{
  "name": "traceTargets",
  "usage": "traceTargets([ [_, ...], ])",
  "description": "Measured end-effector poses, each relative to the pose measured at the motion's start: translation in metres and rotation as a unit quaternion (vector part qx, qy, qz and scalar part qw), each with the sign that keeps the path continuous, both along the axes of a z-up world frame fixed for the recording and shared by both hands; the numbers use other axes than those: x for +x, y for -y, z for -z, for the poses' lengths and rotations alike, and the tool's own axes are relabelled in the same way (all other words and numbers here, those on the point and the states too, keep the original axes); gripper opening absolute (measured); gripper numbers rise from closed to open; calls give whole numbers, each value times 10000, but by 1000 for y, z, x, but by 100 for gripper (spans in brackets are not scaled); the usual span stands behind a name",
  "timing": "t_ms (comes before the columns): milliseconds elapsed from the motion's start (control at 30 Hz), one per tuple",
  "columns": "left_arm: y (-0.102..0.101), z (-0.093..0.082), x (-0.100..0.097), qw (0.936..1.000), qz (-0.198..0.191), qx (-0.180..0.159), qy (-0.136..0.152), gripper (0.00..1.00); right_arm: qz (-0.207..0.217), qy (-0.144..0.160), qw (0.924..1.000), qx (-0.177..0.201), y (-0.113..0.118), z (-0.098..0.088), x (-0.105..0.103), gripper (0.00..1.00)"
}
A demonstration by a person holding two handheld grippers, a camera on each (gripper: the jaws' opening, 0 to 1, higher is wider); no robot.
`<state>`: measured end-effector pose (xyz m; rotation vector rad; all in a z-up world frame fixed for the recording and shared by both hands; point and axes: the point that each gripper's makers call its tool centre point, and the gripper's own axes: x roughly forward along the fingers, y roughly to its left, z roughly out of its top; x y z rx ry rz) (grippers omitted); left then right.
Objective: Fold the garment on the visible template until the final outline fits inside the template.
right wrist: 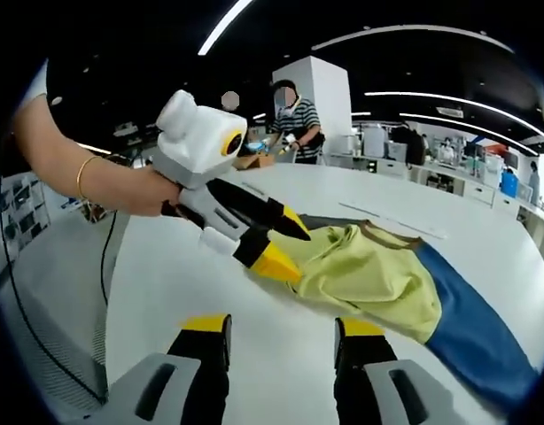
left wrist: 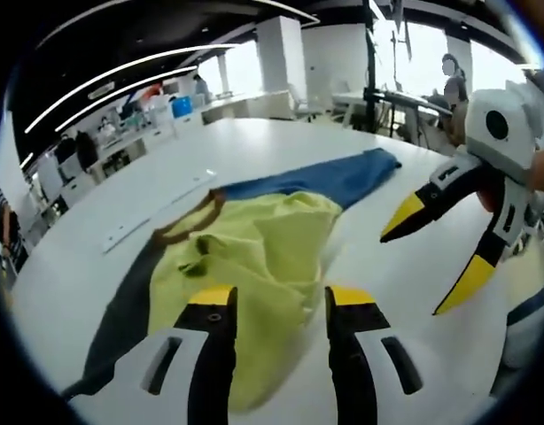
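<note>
The yellow garment lies bunched over the blue template mid-counter. Both grippers, left and right, hover with jaws apart, gripping nothing. A careless pinch could drag the template askew.

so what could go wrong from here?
1. The garment lies bunched, its yellow part heaped over the blue. Folding it like this would likely lock creases in, and the outline may not fit the template.
2. Both grippers are open and hold nothing: the left gripper sits at the yellow edge, and a shallow pinch could slip.
3. The right gripper hovers off the cloth; pulling from one side may drag the garment off the template.
</note>
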<state>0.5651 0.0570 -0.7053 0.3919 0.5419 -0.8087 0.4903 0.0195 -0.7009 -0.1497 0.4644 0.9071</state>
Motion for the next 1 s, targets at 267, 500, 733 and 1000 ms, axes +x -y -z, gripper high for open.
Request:
traceTargets([
  [267, -1, 12, -5, 9999, 8, 147, -34, 31, -116, 58, 9997, -213, -14, 16, 6, 30],
  [500, -8, 7, 0, 9999, -137, 42, 31, 18, -155, 53, 9995, -253, -26, 25, 12, 23],
  [733, -13, 3, 3, 9993, -267, -229, -102, 3, -157, 112, 9996, -194, -40, 29, 23, 18],
  [1000, -20, -6, 8, 9944, -634, -763, -374, 2, -160, 171, 9995, -211, -53, 33, 36, 16],
])
